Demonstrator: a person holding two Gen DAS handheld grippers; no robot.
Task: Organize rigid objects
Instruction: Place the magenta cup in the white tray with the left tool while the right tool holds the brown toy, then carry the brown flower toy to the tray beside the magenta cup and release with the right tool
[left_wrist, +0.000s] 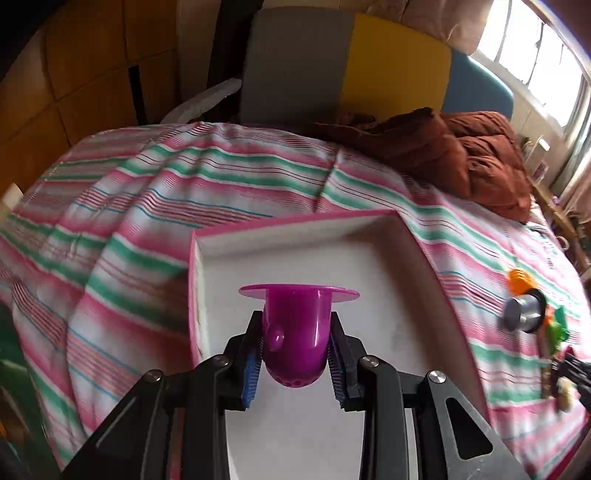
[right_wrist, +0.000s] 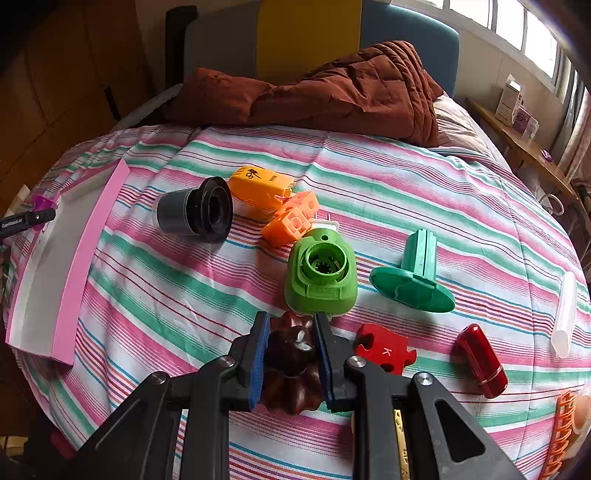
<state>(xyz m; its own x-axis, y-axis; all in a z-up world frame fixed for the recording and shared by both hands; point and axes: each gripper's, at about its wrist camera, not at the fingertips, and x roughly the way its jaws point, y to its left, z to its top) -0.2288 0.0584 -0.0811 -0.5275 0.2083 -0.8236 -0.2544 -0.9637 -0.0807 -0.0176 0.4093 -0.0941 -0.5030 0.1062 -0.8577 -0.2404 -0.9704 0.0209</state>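
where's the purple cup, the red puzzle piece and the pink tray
purple cup (left_wrist: 295, 332), left wrist view, on its side wall between the pads
red puzzle piece (right_wrist: 384, 349), right wrist view, on its flat top by the letter K
pink tray (left_wrist: 291, 218), left wrist view, on its far rim

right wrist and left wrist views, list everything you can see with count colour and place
tray: 1, pink rim, white inside, on bed left of the pile
bedspread: 1, pink, green, white stripes
quilt: 1, brown, at bed head
black cylinder: 1, black-grey, on its side
orange pieces: 2, behind green housing
green housing: 1, light green, centre
green flanged piece: 1, right of housing
puzzle piece: 1, red, letter K
red tube: 1, far right
purple cup: 1, over tray
brown figure: 1, near edge
left gripper: shut on purple cup
right gripper: shut on brown figure
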